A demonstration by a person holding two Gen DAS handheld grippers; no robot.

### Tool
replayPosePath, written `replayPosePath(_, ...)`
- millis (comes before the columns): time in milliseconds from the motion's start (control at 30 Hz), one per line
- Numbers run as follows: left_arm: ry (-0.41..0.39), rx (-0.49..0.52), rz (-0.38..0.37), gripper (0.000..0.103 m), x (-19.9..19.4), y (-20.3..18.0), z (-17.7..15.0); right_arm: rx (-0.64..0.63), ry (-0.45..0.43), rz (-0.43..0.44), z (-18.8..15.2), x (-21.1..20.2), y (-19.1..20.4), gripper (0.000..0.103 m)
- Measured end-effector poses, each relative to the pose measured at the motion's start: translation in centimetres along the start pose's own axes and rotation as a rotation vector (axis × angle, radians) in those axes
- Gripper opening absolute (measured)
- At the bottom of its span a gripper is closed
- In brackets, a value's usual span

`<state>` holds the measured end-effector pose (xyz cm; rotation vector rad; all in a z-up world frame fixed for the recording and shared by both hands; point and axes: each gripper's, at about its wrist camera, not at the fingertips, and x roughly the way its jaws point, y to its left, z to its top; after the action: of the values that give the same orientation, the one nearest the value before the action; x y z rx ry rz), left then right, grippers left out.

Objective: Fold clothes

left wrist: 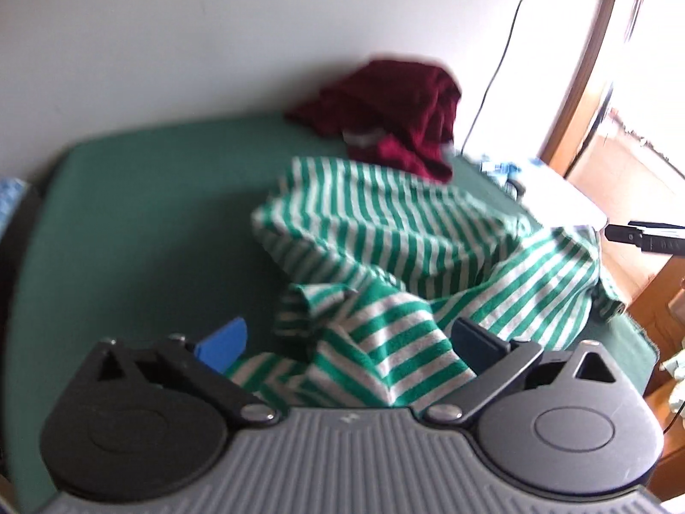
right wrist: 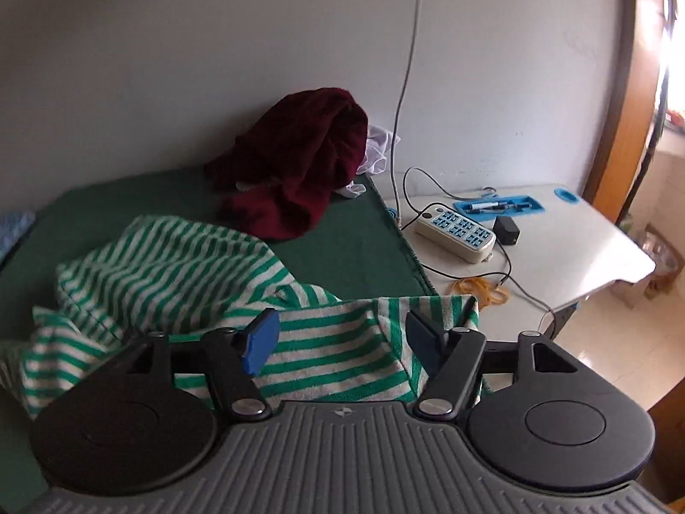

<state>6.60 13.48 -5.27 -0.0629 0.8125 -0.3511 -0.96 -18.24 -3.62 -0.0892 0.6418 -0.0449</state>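
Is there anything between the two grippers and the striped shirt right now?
Nothing visible. The striped shirt lies bunched on the green cloth, with fabric directly between the open jaws of the left gripper and the right gripper. The maroon garment sits farther back, off the shirt.

Each handheld gripper, the left gripper (left wrist: 349, 340) and the right gripper (right wrist: 340, 338), has a grey ribbed body flanked by two round black discs. Black linkage arms pivot on silver screws and carry blue finger pads (right wrist: 261, 340); the right body bears a small white star mark.
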Motion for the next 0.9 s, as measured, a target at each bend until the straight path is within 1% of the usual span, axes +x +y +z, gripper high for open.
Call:
replayPosePath(33, 0.033, 0.012, 0.007, 0.102, 1.1, -0.3, -0.1, -0.034, 0.005, -0.004, -0.1, 0.6, 0.8, 0.071)
replayPosePath(67, 0.066, 0.013, 0.033, 0.096, 2.2, -0.4, -0.3, -0.054, 0.014, 0.005, -0.2, 1.1, 1.3, 0.071)
replayPosePath(100, 0.1, 0.003, 0.052, 0.088, 3.4, -0.4, -0.5, -0.071, 0.023, 0.016, -0.2, 1.7, 1.7, 0.071)
replayPosePath(133, 0.133, -0.027, 0.044, 0.057, 4.0, -0.1, -0.8, -0.08, 0.025, 0.03, -0.1, 2.4, 1.8, 0.071)
replayPosePath(167, 0.165, -0.062, 0.03, 0.022, 4.5, 0.2, -1.1, -0.087, 0.019, 0.037, 0.0, 2.7, 1.8, 0.071)
replayPosePath(200, 0.17, -0.103, 0.007, 0.016, 4.4, 0.5, -1.4, -0.094, 0.012, 0.044, 0.0, 3.0, 1.8, 0.072)
replayPosePath(233, 0.142, -0.127, 0.004, 0.01, 3.6, 0.6, -1.7, -0.104, 0.004, 0.047, 0.2, 3.4, 1.7, 0.072)
replayPosePath(267, 0.109, -0.134, 0.021, 0.006, 2.3, 0.5, -1.8, -0.112, 0.005, 0.043, 0.3, 3.8, 1.5, 0.072)
replayPosePath(300, 0.078, -0.137, 0.037, 0.006, 1.0, 0.3, -2.0, -0.12, 0.008, 0.037, 0.4, 4.1, 1.2, 0.072)
replayPosePath(333, 0.047, -0.149, 0.036, 0.006, -0.4, 0.1, -2.1, -0.122, 0.017, 0.04, 0.7, 4.4, 0.8, 0.072)
replayPosePath(400, -0.01, -0.171, 0.026, 0.006, -3.2, -0.2, -2.2, -0.105, 0.032, 0.065, 1.1, 5.2, -0.2, 0.072)
replayPosePath(433, -0.023, -0.178, 0.031, 0.006, -4.4, -0.4, -2.5, -0.096, 0.038, 0.079, 1.3, 5.7, -0.7, 0.073)
replayPosePath(500, -0.023, -0.175, 0.047, 0.006, -6.0, -0.8, -3.1, -0.106, 0.065, 0.109, 1.6, 7.2, -1.4, 0.075)
replayPosePath(567, -0.003, -0.16, 0.065, 0.006, -7.0, -1.4, -3.9, -0.142, 0.11, 0.106, 1.6, 8.7, -1.7, 0.075)
replayPosePath(633, 0.04, -0.148, 0.066, 0.007, -7.0, -2.1, -5.0, -0.178, 0.161, 0.113, 1.3, 10.2, -2.2, 0.075)
replayPosePath(667, 0.068, -0.14, 0.075, 0.008, -6.2, -2.5, -5.6, -0.174, 0.186, 0.128, 1.0, 10.6, -2.5, 0.072)
replayPosePath(700, 0.1, -0.126, 0.097, 0.008, -5.9, -2.8, -6.2, -0.167, 0.212, 0.144, 0.7, 11.0, -2.9, 0.065)
replayPosePath(733, 0.132, -0.109, 0.121, 0.011, -5.8, -3.1, -6.7, -0.16, 0.238, 0.16, 0.4, 11.4, -3.3, 0.023)
replayPosePath(767, 0.151, -0.095, 0.135, 0.02, -5.7, -3.3, -7.0, -0.14, 0.241, 0.177, 0.3, 10.9, -3.8, 0.002)
replayPosePath(833, 0.172, -0.066, 0.145, 0.029, -6.1, -3.7, -7.4, -0.094, 0.238, 0.21, 0.2, 9.7, -4.8, 0.0)
replayPosePath(867, 0.168, -0.048, 0.146, 0.043, -6.8, -3.7, -7.5, -0.072, 0.236, 0.226, 0.2, 9.2, -5.3, 0.0)
replayPosePath(900, 0.153, -0.024, 0.153, 0.05, -7.6, -3.7, -7.3, -0.073, 0.235, 0.238, 0.1, 8.3, -5.8, 0.0)
